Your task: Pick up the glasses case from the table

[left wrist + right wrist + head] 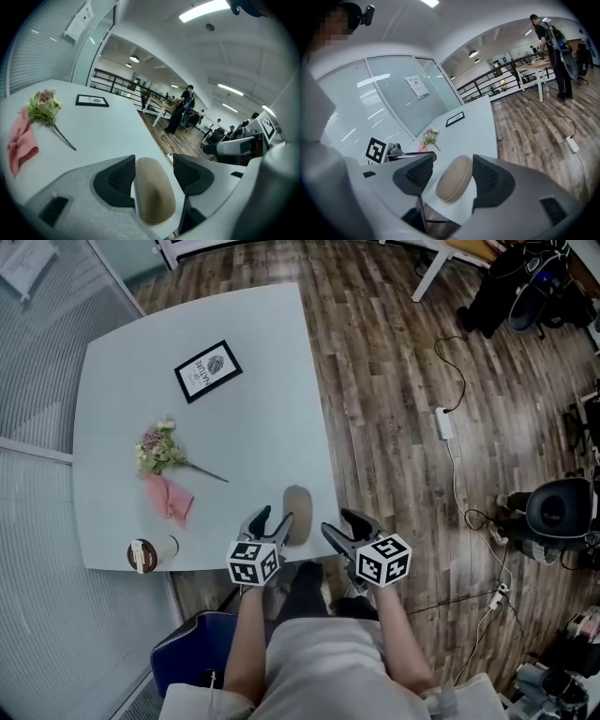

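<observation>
A paper cup (142, 555) sits at the desk's (253, 427) near left corner, with a pink cloth (169, 498) and a flower sprig (157, 448) just beyond it. The left gripper (274, 516) hangs over the near edge, jaws apart and gripping nothing. The tan glasses case (298, 514) lies just beside its right jaw, by the near right corner. The right gripper (335, 520) hovers off that edge, jaws apart and empty.

Tan glasses case (298, 514), lower centre. Pale grey-blue table (262, 362). Pink cloth (169, 498), pink-cream flowers (157, 448) with green leaves, left. Black picture frame (208, 370), upper left. Brown wood-grain floor (394, 352).
</observation>
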